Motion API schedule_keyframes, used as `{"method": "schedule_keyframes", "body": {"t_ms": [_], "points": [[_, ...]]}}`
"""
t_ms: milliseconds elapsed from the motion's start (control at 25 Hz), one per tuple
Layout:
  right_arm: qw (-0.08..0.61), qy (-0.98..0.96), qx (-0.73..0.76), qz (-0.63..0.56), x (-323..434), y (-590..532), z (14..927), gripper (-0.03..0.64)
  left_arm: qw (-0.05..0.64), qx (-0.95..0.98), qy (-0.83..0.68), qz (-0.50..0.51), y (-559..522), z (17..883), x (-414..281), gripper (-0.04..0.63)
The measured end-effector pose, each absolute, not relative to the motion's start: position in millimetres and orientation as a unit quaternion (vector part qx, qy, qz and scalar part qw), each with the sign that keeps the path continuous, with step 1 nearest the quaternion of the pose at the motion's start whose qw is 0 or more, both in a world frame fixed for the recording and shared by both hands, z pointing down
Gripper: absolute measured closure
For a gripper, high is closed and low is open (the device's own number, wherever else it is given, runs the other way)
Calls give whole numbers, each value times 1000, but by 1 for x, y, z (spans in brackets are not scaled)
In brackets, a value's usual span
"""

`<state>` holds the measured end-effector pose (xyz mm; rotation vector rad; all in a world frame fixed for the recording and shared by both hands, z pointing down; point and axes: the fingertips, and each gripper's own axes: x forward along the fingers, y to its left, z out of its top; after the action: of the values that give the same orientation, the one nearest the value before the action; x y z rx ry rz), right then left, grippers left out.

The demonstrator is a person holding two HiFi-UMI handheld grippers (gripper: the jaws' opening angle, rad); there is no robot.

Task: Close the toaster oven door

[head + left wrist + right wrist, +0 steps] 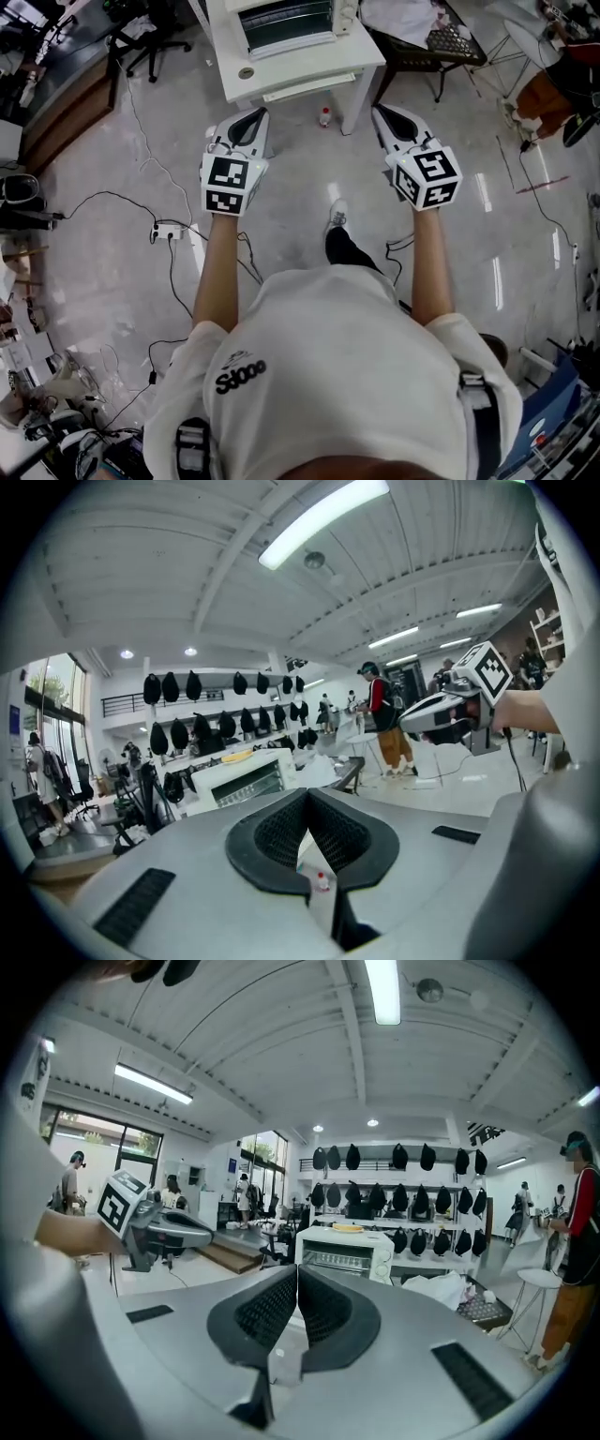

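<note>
Nearest the viewer, a person in a white shirt (328,366) stands on a glossy pale floor (112,281), both bare forearms stretched forward. Left gripper (255,116) and right gripper (384,114) are held side by side, well apart, noses aimed toward the table. The two dark padded jaws of each are pressed together with nothing between them. Below and between the arms, one shoe (337,216) shows. To the left on the floor lies a white power strip (167,230) with trailing black cables (103,197). Just ahead of the gripper tips, a small red-capped bottle (324,116) stands on the floor beside a leg of the white table (234,70). On that table, toward its far part, sits the white toaster oven (286,23), glass front facing the person and clear of both grippers; whether its door is fully up cannot be told. Farther left stands a black office chair (150,42); farther right, a dark mesh-topped frame (450,42)
</note>
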<state>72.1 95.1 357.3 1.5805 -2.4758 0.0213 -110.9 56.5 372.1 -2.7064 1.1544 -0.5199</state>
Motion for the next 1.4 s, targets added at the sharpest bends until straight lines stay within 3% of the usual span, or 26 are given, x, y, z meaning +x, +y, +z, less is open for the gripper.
{"method": "schedule_keyframes", "body": {"t_ms": [440, 760, 1400], "points": [[115, -857, 501, 23, 151, -87, 356, 607, 43, -886, 425, -179, -115, 369, -32, 577], [120, -858, 498, 42, 175, -165, 370, 607, 17, -885, 429, -181, -191, 382, -12, 577], [142, -800, 573, 106, 132, -224, 430, 606, -16, -921, 335, -196, -268, 442, -74, 577]]}}
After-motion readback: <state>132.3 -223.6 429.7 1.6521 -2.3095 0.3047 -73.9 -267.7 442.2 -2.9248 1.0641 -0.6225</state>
